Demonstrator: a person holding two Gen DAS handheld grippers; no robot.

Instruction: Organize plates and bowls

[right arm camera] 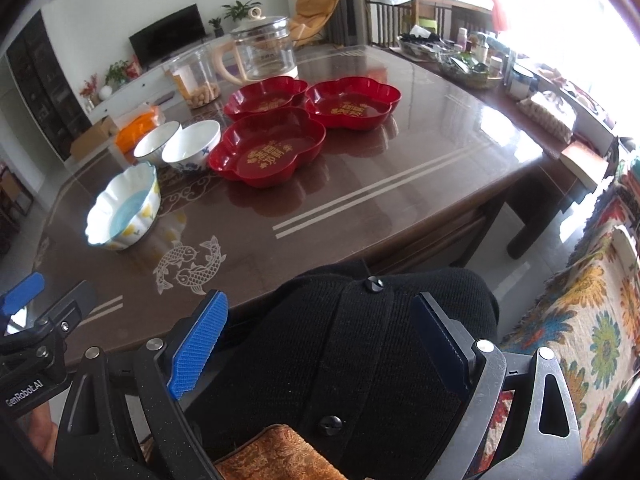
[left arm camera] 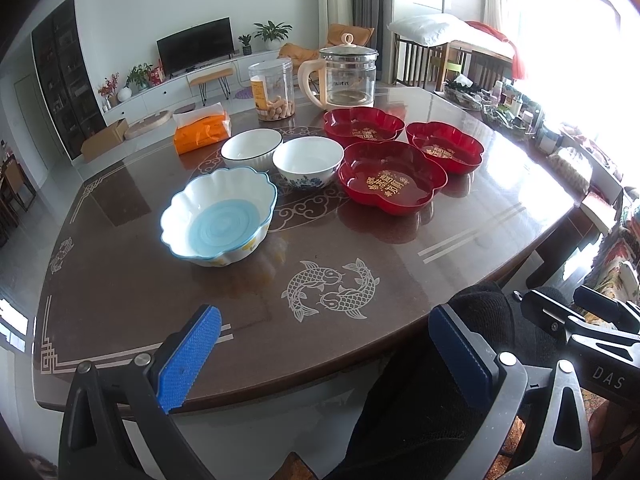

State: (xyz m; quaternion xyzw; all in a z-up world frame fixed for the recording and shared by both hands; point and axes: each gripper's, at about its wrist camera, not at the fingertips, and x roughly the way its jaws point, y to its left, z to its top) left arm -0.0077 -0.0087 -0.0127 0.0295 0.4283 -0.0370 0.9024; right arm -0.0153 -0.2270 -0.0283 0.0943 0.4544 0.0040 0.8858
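Observation:
Three red flower-shaped plates sit on the brown table (left arm camera: 480, 216): a near one (left arm camera: 392, 178) (right arm camera: 268, 151), a right one (left arm camera: 445, 146) (right arm camera: 353, 100) and a far one (left arm camera: 363, 123) (right arm camera: 265, 96). Left of them stand a blue-flowered white bowl (left arm camera: 308, 162) (right arm camera: 191, 149), a black-rimmed white bowl (left arm camera: 251, 148) (right arm camera: 156, 142) and a scalloped blue-bottomed bowl (left arm camera: 219, 218) (right arm camera: 123, 210). My left gripper (left arm camera: 326, 358) is open and empty over the near table edge. My right gripper (right arm camera: 320, 348) is open and empty, off the table above a black-clothed lap.
A glass kettle (left arm camera: 348, 76), a clear jar of peanuts (left arm camera: 272, 90) and an orange tissue pack (left arm camera: 202, 130) stand at the table's far side. Baskets of bottles and clutter (right arm camera: 468, 60) line the far right edge. A floral rug (right arm camera: 580, 320) lies right of the table.

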